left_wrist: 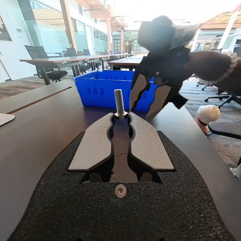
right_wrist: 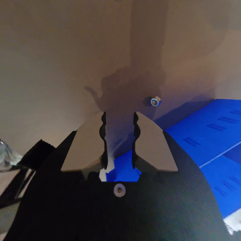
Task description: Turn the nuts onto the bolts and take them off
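Note:
A silver bolt [left_wrist: 119,101] stands upright on the dark table [left_wrist: 45,130], threads up, with no nut on it. My left gripper [left_wrist: 120,115] lies low on the table and is shut on the bolt's hex head. My right gripper [left_wrist: 139,114] is open and empty; it points down at the table just right of the bolt, in front of the blue bin. In the right wrist view the right gripper [right_wrist: 120,112] is open over bare table [right_wrist: 52,65]. A small silver nut [right_wrist: 155,102] lies on the table ahead and to the right of its fingertips, close to the bin.
A blue plastic bin [left_wrist: 104,91] stands behind the bolt and also shows in the right wrist view [right_wrist: 208,130]. A person's sleeved arm [left_wrist: 208,67] holds the right gripper. A chair armrest [left_wrist: 226,129] and a white rounded object [left_wrist: 208,114] lie past the table's right edge. A grey pad [left_wrist: 5,118] sits far left.

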A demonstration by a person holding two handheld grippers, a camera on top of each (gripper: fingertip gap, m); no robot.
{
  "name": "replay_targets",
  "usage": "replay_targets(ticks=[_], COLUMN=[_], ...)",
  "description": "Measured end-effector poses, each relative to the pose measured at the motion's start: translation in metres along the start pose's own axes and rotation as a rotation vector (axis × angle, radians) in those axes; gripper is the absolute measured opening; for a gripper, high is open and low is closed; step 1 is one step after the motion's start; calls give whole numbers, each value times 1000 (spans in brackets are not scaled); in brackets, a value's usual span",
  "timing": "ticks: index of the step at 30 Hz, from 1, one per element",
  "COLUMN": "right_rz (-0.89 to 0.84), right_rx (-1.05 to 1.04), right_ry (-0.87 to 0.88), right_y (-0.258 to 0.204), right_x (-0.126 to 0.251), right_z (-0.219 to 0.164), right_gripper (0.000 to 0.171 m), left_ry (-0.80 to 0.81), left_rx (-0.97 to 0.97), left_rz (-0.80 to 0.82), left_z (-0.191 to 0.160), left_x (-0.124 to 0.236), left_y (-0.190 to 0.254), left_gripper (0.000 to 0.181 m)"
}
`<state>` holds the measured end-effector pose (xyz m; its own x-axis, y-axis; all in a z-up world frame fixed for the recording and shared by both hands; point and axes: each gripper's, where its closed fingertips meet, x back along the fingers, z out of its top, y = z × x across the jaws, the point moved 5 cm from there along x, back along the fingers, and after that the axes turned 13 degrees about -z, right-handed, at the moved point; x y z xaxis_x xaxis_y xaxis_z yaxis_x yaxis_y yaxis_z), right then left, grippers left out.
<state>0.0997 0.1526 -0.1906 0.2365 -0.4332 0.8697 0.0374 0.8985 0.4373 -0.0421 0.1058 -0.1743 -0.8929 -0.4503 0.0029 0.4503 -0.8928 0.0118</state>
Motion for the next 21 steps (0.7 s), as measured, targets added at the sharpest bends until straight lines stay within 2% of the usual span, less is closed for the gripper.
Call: replay_targets(ticks=[1, 5, 8, 10, 15, 21], right_rz=[5, 92, 121, 146, 162, 190], right_rx=[41, 305, 493, 599, 755, 804], right_ry=[-22, -39, -112, -122, -179, -193], right_y=[5, 34, 58, 66, 76, 79], right_x=[-3, -19, -37, -47, -64, -73], right_z=[1, 12, 9, 8, 3, 5], right_gripper=[40, 35, 40, 33, 34, 34], left_ry=[1, -1, 0, -1, 2, 8], left_rx=[2, -1, -1, -1, 5, 9], left_rz=[-3, -12, -13, -14, -21, -24], left_z=[0, 0, 0, 0, 0, 1], left_x=[0, -1, 0, 0, 0, 2], left_y=[0, 0, 1, 1, 1, 0], left_gripper=[19, 19, 19, 19, 19, 19])
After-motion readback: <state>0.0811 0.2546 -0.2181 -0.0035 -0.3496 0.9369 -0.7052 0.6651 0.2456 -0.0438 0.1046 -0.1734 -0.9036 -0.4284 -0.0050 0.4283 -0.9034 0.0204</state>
